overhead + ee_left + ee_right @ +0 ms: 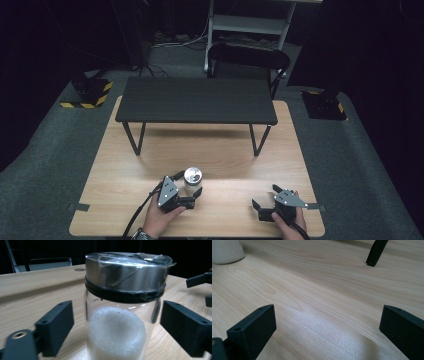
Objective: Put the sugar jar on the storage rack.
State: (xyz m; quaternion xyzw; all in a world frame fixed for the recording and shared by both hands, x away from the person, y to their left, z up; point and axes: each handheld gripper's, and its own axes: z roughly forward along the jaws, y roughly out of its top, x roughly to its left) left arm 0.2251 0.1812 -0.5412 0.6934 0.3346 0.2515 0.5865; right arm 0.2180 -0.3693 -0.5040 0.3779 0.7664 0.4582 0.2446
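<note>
**Jar between jaws, not yet gripped**

High view: jar (193,176) standing on table (120,165), at 1 o'clock from left gripper (187,183). Left gripper view: jaws half spread either side of glass, gaps visible on both sides, nothing clamped. Right gripper (265,197) resting at 3 o'clock, wide open, empty. Likely trouble: one pad arriving first and nudging or tipping the top-heavy jar; smooth glass slipping under a weak squeeze.

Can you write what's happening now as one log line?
left tool: open around glass jar, pads not touching | right tool: open, holding nothing | jar: upright on table
</note>
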